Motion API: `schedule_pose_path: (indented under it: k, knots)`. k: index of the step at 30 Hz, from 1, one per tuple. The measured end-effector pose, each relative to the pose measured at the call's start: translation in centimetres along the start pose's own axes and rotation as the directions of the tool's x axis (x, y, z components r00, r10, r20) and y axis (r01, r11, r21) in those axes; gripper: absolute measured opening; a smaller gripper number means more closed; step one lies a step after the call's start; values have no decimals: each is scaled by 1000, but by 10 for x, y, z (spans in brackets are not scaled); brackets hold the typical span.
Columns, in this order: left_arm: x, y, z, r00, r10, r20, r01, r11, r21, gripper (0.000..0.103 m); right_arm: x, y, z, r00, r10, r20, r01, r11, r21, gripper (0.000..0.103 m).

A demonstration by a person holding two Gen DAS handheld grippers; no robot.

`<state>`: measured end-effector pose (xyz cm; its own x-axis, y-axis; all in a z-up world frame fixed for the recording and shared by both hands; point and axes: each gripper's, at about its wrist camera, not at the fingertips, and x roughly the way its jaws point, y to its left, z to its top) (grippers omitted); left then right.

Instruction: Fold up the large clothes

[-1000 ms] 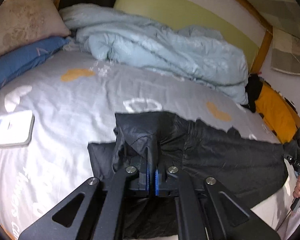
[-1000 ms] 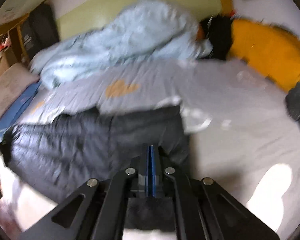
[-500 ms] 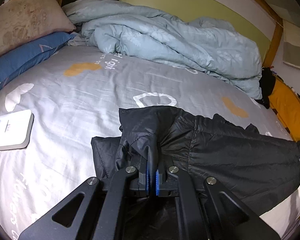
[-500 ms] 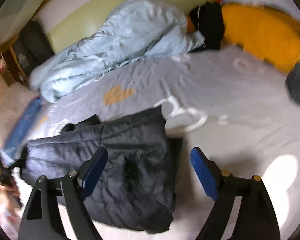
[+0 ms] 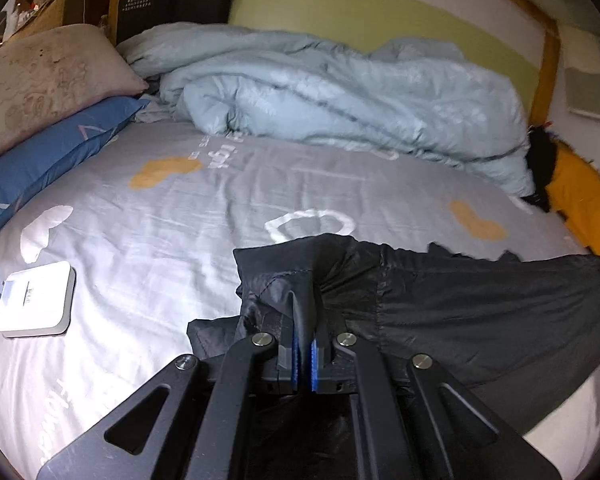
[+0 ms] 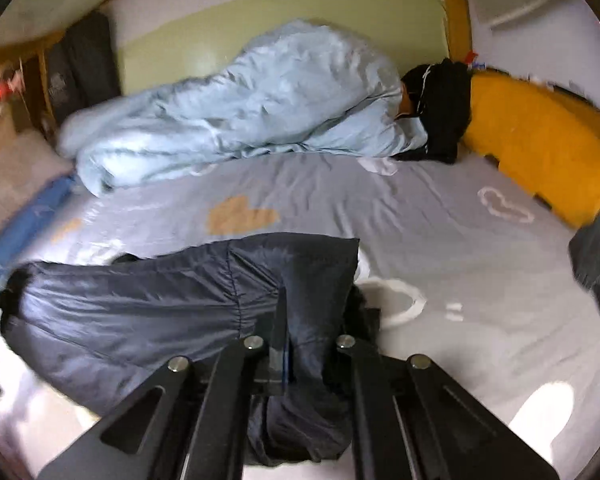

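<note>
Left wrist camera first. What do you see?

— My left gripper (image 5: pixel 303 354) has its blue pads (image 5: pixel 295 356) squeezed tight on a fold of the black shiny puffy jacket (image 5: pixel 460 308). The pinched cloth stands up in a little ridge just past my pads.

— Where is the jacket?

— It lies on the grey bed sheet with yellow and white cloud shapes (image 5: pixel 160 248). It stretches from my left pads away to the right side of that view. In the right wrist view it runs the other way, off to the left edge.

— And your other one?

— My right gripper (image 6: pixel 290 354) is closing. Its jaws are nearly together, and a thick fold of the jacket (image 6: pixel 140 312) is caught between them. The cloth bulges over the pads, so I only see a thin bit of blue.

— What else is on the bed?

— A crumpled light blue quilt (image 5: pixel 340 96) is piled along the far side. A beige pillow (image 5: pixel 36 80) sits on a dark blue pillow (image 5: pixel 48 156) at the left. A flat white box (image 5: pixel 36 300) lies on the sheet, well apart from the jacket. A long yellow cushion (image 6: pixel 540 136) is at the right, with a black cloth thing (image 6: pixel 444 108) between it and the quilt.
</note>
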<state>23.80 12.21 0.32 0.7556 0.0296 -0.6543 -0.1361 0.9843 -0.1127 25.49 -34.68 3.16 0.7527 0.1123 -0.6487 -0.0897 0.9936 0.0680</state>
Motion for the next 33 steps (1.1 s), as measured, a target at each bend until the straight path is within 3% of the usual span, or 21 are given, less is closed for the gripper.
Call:
schedule_pose_path:
  k: [6, 13, 15, 17, 19, 23, 28, 33]
  knots:
    - [38, -2, -5, 999, 31, -27, -30, 999, 43, 4, 55, -12, -11, 992, -22, -125, 25, 999, 28, 7]
    - [46, -1, -8, 999, 28, -40, -25, 996, 82, 9, 60, -12, -20, 993, -30, -118, 35, 999, 37, 13]
    - [37, 3, -8, 999, 19, -30, -17, 998, 53, 15, 55, -13, -19, 994, -53, -98, 58, 997, 51, 31]
    - [24, 10, -3, 998, -53, -22, 53, 998, -16, 50, 44, -16, -18, 994, -87, -72, 92, 993, 70, 63]
    - [4, 19, 1, 996, -81, 29, 83, 993, -80, 67, 37, -19, -15, 995, -69, -72, 74, 994, 82, 75]
    - [-24, 30, 2, 995, -86, 55, 92, 990, -110, 72, 22, -24, -15, 996, -23, -87, 33, 993, 111, 80]
    - [-54, 41, -8, 991, -130, 38, 135, 970, -200, 72, -19, -20, -16, 1000, -9, 5, 9, 988, 152, 91]
    - [-88, 47, -30, 982, -182, 59, 191, 943, -271, 80, -60, -2, -22, 996, 19, 90, -28, 994, 102, 102]
